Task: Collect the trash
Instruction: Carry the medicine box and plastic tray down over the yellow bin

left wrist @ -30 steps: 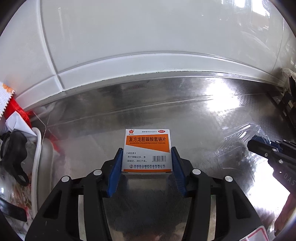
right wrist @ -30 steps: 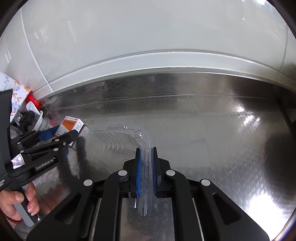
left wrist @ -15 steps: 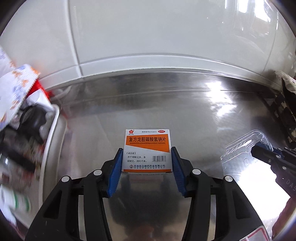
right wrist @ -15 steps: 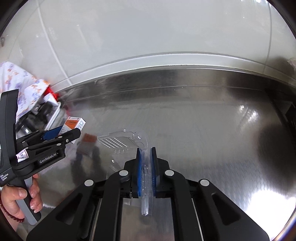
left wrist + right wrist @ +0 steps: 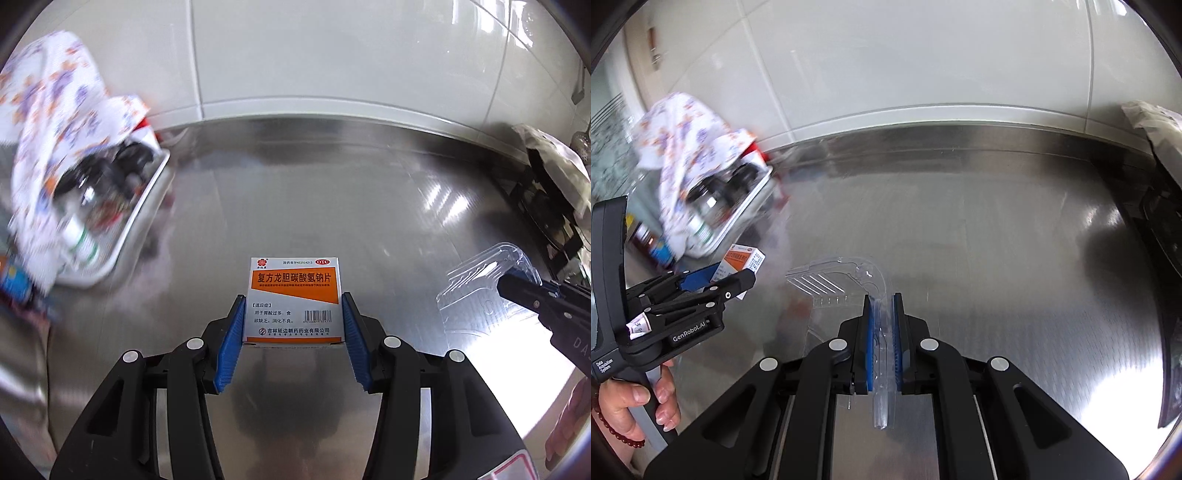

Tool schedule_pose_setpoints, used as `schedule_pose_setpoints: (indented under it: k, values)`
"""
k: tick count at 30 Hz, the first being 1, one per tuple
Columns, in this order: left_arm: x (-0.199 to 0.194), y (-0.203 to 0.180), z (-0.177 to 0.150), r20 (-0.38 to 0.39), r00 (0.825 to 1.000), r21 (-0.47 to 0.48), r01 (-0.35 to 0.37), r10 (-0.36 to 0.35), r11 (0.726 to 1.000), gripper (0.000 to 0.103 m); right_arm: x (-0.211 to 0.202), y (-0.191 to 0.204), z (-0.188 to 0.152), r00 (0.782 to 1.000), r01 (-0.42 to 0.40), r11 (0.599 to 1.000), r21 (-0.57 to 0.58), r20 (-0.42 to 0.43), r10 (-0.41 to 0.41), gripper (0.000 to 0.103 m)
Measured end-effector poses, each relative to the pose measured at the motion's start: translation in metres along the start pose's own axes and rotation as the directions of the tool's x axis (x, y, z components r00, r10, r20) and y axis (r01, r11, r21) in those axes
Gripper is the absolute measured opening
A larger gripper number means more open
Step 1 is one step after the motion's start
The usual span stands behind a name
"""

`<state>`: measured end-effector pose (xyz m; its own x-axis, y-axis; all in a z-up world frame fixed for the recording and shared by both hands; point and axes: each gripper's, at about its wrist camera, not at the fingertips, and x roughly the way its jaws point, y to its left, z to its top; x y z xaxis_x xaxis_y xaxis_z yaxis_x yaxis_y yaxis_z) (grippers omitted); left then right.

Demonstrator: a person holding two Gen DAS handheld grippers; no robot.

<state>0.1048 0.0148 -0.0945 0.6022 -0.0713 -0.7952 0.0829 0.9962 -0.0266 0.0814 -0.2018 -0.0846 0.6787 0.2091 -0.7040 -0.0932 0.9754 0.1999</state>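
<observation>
Both loads carried toward the bin side: the white tray (image 5: 122,236) of rubbish and the floral cloth (image 5: 55,140) have swung into view ahead-left of the claws, well nearer than a second ago.

The left gripper (image 5: 293,325) clamps the medicine box (image 5: 295,299) by its side walls; the right gripper (image 5: 882,332), nearly closed, pinches a thin edge of the clear plastic blister shell (image 5: 834,280). That flimsy shell could flex and slip free during a fast swing. The cloth drapes over the tray and may block the drop; the steel counter (image 5: 332,206) directly ahead is bare, with dark clutter (image 5: 546,195) far right.
</observation>
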Motion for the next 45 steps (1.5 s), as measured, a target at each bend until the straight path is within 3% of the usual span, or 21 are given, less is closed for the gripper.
schedule_pose_setpoints:
  k: [9, 27, 36, 45]
  values:
    - [-0.049, -0.024, -0.058, -0.022, 1.0, 0.031, 0.021, -0.02, 0.999, 0.05, -0.049, 0.001, -0.067, 1.0, -0.025, 1.0, 0.013, -0.016, 0.025, 0.01]
    - [-0.125, -0.028, -0.191, -0.058, 0.994, 0.128, 0.102, -0.096, 0.986, 0.05, -0.143, 0.034, -0.209, 0.998, 0.059, 0.995, 0.076, -0.03, -0.056, 0.01]
    - [-0.103, -0.019, -0.256, -0.184, 0.977, 0.091, 0.129, -0.11, 0.988, 0.05, -0.13, 0.036, -0.269, 0.985, 0.09, 0.992, 0.083, -0.152, -0.077, 0.01]
    - [-0.029, -0.018, -0.306, -0.314, 0.942, 0.055, 0.145, -0.121, 0.988, 0.05, -0.055, 0.018, -0.326, 0.947, 0.077, 0.996, 0.055, -0.317, -0.056, 0.01]
